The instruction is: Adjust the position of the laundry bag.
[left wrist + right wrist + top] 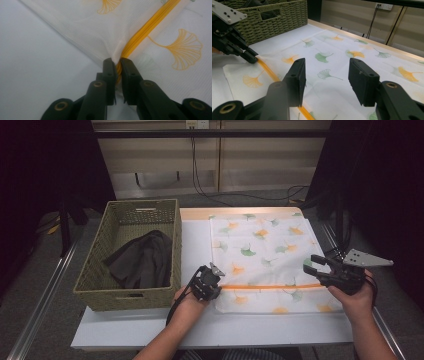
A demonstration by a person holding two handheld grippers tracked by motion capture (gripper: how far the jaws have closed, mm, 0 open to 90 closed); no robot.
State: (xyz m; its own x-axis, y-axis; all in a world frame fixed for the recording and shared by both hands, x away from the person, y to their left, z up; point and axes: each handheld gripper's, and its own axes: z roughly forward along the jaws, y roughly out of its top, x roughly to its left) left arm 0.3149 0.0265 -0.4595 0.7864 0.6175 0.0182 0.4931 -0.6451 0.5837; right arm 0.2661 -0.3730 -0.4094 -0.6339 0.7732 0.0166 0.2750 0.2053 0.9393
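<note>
Now your left gripper (118, 65) is clamped on the left end of the orange zipper (272, 286) — the jaws pinch the zipper tape and a fold of mesh together. The laundry bag (265, 262) lies flat on the white table (195, 237), just right of the woven basket (131, 255) that holds the dark garment (142, 260).

Keep that pinch firm and low, so the zipper line stays taut and straight. Your right gripper (320, 265) hovers with its jaws apart over the bag's right edge, near the zipper's far end, holding nothing. I cannot make out the slider, so find it first — then bring the right jaws down square on the pull tab, not on loose mesh. Draw along the orange line, not upward, or the thin fabric will likely bunch and jam.
</note>
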